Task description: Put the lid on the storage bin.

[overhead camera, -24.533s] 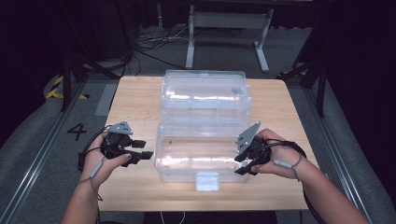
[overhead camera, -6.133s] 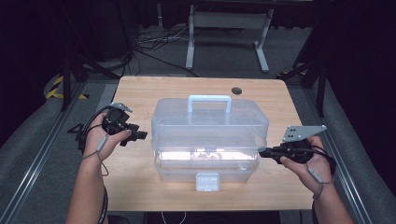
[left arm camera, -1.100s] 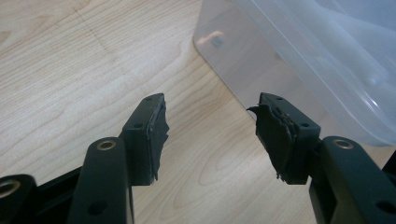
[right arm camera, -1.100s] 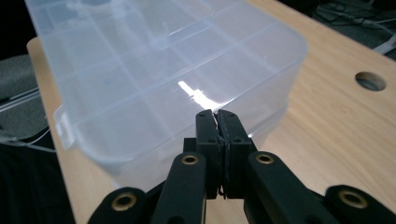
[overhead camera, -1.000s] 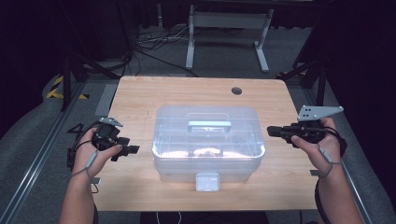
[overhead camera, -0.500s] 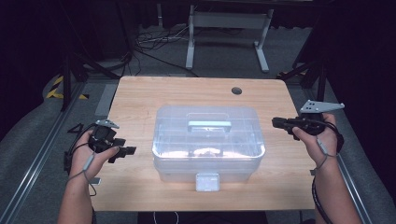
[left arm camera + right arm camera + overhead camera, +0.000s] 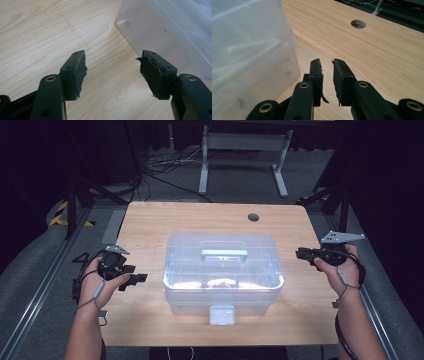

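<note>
High view: a clear plastic box sits in the middle of the table, lid down and its handle lying flat on top, with the latch facing the person. Both hands are held out to either side, well apart from the box, which suggests the lid is closed and the hands are backing off. The left tongs point level toward the box's left end; the right tongs point level toward its right end, held in a raised hand.

Left gripper view: the left tongs stand wide apart with bare wood between them, nothing gripped. The box fills the upper right corner, near but not touched.

Right gripper view: the right tongs show a narrow gap with nothing between them; they have just been opening. The box wall stands just to their left, and a round hole in the table lies beyond.
</note>
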